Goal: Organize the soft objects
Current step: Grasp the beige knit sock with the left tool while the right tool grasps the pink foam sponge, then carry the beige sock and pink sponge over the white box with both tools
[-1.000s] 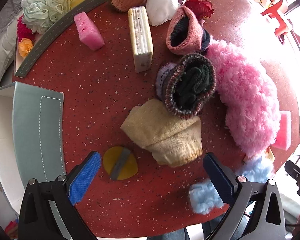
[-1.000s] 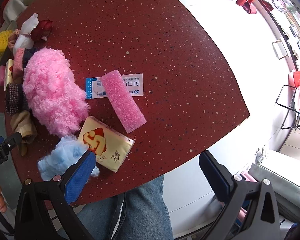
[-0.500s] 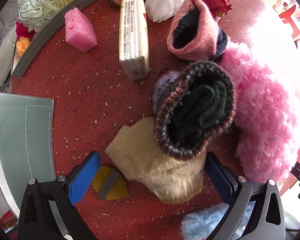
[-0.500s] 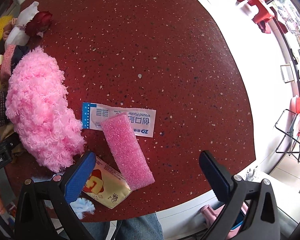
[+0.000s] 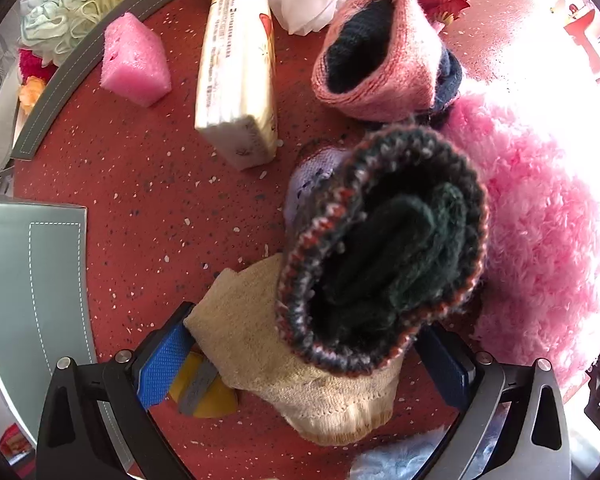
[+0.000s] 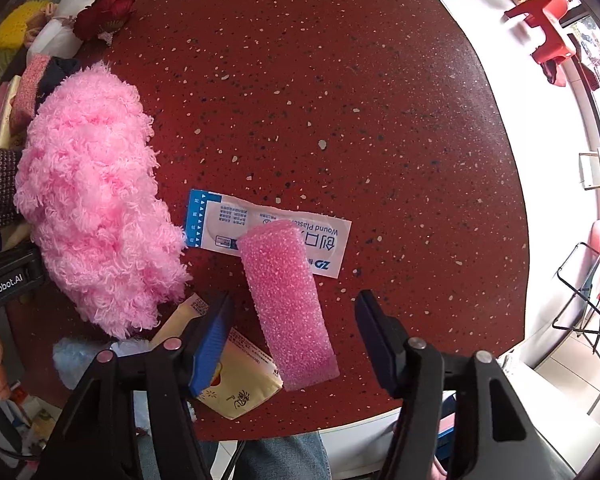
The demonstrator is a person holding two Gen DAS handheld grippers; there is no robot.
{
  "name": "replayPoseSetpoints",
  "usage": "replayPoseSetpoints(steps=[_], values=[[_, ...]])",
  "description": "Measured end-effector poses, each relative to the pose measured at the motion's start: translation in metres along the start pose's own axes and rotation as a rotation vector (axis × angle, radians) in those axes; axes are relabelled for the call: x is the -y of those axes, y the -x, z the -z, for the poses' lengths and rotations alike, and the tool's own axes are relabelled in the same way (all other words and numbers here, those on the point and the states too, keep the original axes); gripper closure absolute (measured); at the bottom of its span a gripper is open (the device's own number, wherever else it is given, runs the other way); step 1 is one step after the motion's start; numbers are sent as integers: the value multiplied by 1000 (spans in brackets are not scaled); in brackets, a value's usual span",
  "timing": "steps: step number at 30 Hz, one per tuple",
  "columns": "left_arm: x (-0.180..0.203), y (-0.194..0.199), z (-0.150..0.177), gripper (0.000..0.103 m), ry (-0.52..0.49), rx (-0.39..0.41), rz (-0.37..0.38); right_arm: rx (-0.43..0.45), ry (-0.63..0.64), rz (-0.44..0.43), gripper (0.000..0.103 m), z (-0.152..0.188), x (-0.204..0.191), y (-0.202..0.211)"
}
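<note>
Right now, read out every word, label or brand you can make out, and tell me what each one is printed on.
"Wound Plaster", upside down, on the white and blue sachet.
"ZD", upside down, on that sachet.
"GenRobot.AI" on the black housing of the left tool.
Small print on the sachet's blue end: too small.
Black print on the cream tissue pack: blurred.
Characters on the yellow packet: not legible.
</note>
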State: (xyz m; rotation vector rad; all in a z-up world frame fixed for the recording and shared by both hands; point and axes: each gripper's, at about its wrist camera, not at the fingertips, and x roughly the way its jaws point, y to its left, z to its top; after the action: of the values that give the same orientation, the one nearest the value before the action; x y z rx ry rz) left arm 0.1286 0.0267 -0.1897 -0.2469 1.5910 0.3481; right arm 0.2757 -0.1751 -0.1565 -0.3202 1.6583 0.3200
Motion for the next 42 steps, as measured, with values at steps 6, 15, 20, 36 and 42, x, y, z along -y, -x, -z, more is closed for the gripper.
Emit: replayPoseSetpoints(steps=[6,15,20,36,42], values=[[-14,-17,-10,0,41,-48,76,-2,-13,-28,76,0,-7,-5],[-21,-12,-19,47,39,4,79,21,-48,-63,76,29,19,20],[-40,-7,-19,77,26,15,154,48,-100,-113,76,32,25,36],[-66,48,72,77,-162,179,257,104,-278,-235,77,118,53,91],[-76,102,98,77,-211,233,267,154,-285,-261,77,140,19,96]])
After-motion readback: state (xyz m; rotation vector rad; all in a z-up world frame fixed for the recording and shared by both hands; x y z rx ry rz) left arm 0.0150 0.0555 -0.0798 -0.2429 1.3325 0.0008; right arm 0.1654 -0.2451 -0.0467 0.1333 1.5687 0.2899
